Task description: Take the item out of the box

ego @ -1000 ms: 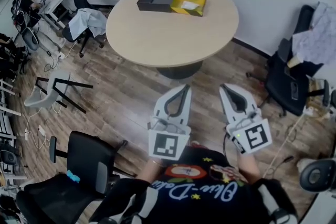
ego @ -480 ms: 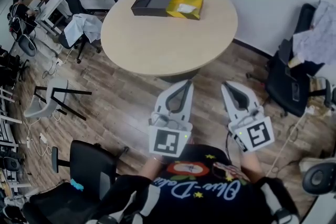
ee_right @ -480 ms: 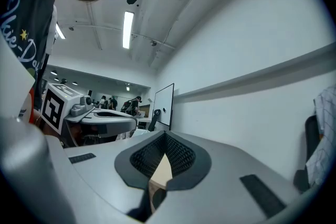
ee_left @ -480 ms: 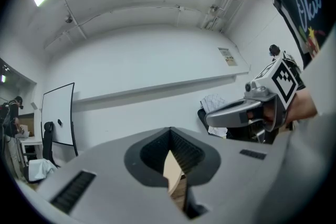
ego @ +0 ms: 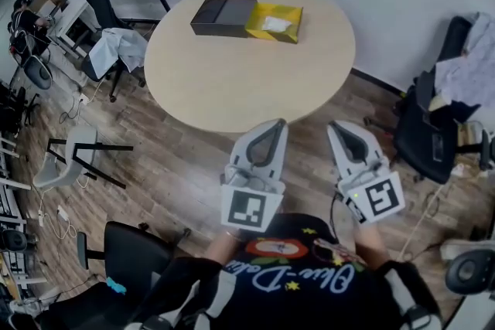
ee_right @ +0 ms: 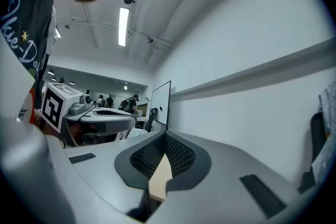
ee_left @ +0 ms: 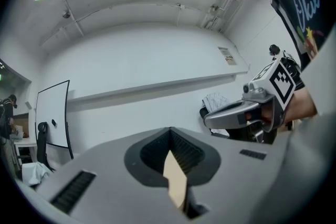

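Note:
On the far side of the round beige table (ego: 247,73) lies a black box (ego: 223,15) with a yellow open tray (ego: 288,13) pulled out at its right end. A white item (ego: 277,24) rests inside the tray. Both grippers are held close to the person's body, well short of the table. My left gripper (ego: 277,124) and my right gripper (ego: 335,126) point toward the table, each with jaws closed and nothing between them. The left gripper view shows its shut jaws (ee_left: 170,131) against a white wall, and the right gripper view shows the same (ee_right: 165,135).
A black office chair (ego: 433,127) draped with cloth stands at the right. Another black chair (ego: 131,259) is at the lower left, beside a tipped white chair (ego: 69,154). A chair with a white cloth (ego: 116,50) sits left of the table, on a wood floor.
The person has stepped closer, so the table and box sit slightly lower and larger in the head view. Both grippers keep the same pose.

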`<move>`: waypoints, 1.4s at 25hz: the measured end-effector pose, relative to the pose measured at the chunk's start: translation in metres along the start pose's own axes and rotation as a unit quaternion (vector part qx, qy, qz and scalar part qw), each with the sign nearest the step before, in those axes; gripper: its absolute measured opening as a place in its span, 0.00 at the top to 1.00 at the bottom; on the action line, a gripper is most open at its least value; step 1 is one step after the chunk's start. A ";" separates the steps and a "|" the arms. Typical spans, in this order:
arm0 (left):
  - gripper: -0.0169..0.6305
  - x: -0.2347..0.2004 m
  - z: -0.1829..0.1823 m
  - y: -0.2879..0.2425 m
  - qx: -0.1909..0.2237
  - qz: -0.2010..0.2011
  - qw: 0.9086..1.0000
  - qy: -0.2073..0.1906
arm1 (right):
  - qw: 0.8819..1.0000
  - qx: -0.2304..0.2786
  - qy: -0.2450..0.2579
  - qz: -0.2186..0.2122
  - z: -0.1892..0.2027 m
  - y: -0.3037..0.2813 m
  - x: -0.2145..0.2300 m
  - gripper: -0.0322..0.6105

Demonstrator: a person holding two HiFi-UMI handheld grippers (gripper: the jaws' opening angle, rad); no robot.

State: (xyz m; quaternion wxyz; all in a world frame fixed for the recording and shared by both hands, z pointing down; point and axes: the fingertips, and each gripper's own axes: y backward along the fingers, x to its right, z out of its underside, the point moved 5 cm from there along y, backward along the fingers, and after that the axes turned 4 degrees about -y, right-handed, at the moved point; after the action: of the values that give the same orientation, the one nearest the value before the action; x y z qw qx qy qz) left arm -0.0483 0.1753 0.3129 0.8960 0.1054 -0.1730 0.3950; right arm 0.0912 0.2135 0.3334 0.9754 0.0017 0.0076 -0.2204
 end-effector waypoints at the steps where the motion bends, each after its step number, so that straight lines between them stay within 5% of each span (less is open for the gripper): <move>1: 0.98 -0.005 0.002 -0.004 0.000 0.000 1.000 0.002 | 1.000 -0.001 -0.002 0.001 0.000 -0.006 0.003 0.95; 35: 0.98 -0.147 0.077 -0.091 0.017 0.011 0.999 0.048 | 0.999 -0.020 -0.010 0.028 -0.002 -0.173 0.039 0.95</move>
State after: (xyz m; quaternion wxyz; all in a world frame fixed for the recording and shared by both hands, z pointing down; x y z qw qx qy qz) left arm -0.0909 -0.0090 0.3205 0.8968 0.1000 -0.1243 0.4127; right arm 0.0523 0.0406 0.3305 0.9811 -0.0196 0.0018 -0.1924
